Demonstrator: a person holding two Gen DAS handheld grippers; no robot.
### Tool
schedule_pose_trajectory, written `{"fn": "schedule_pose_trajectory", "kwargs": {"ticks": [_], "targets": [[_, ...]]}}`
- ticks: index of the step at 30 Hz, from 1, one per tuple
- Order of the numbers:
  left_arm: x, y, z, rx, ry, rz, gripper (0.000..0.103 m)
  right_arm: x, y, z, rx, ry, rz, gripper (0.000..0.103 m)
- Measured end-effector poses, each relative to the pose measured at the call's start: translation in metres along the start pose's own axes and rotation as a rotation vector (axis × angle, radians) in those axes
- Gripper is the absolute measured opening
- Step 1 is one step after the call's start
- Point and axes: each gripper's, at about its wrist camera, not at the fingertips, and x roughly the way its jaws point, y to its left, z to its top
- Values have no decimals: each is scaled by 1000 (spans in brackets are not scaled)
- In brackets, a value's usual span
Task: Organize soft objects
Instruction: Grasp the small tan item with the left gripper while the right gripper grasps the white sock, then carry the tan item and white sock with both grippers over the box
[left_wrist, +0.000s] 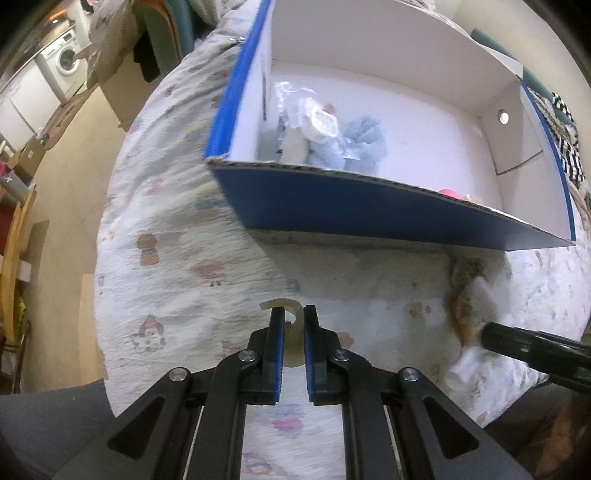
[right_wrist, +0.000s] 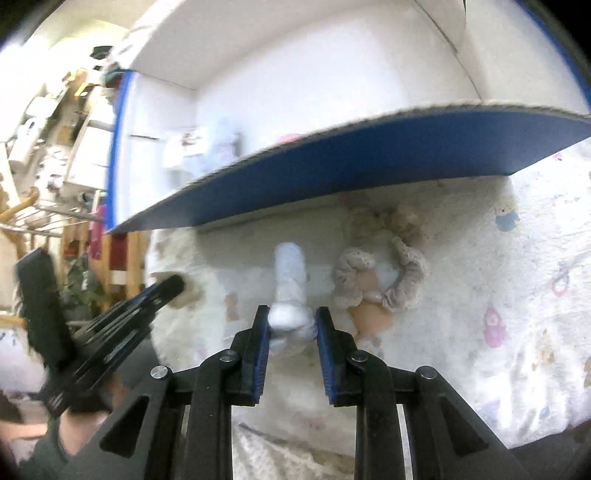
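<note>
A blue cardboard box (left_wrist: 369, 206) with a white inside stands on the quilt; it also shows in the right wrist view (right_wrist: 332, 166). Inside lie a fluffy light-blue item (left_wrist: 364, 142), white bagged items (left_wrist: 321, 123) and a pink thing (left_wrist: 448, 192). My left gripper (left_wrist: 293, 314) is shut on a thin cream plastic hook piece (left_wrist: 291, 332). My right gripper (right_wrist: 291, 321) is shut on a white rolled soft item (right_wrist: 291, 280) just in front of the box. A beige speckled scrunchie (right_wrist: 380, 277) lies on the quilt to its right, also in the left wrist view (left_wrist: 467, 280).
The patterned white quilt (left_wrist: 177, 258) covers a rounded surface that drops off at the left to the floor. A washing machine (left_wrist: 66, 61) stands far left. A black-and-white checked cloth (left_wrist: 565, 140) lies beyond the box at right. Wooden furniture (right_wrist: 33, 206) stands at left.
</note>
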Motion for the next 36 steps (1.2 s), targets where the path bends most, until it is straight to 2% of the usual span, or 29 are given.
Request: {"fn": "schedule_pose_trajectory", "kwargs": {"ticks": [4, 9, 15, 21, 26, 29, 31, 36], "targets": [[-11, 12, -4, -37, -5, -8, 9, -24, 11, -4, -68, -37, 5, 26], [-51, 30, -7, -83, -90, -24, 9, -60, 35, -2, -166, -123, 6, 26], [-95, 37, 3, -85, -200, -29, 9, -92, 57, 5, -231, -227, 14, 26], [-123, 20, 30, -30, -291, -6, 9, -127, 60, 26, -253, -353, 17, 26], [-128, 3, 62, 19, -320, 5, 9, -140, 60, 51, -255, -449, -9, 26], [-122, -9, 81, 48, -317, 4, 9, -141, 57, 65, -263, -507, -56, 26], [-116, -17, 90, 64, -309, 7, 9, -142, 51, 70, -275, -577, -96, 26], [-97, -38, 108, 103, -284, 16, 9, -140, 37, 84, -228, -584, -125, 26]]}}
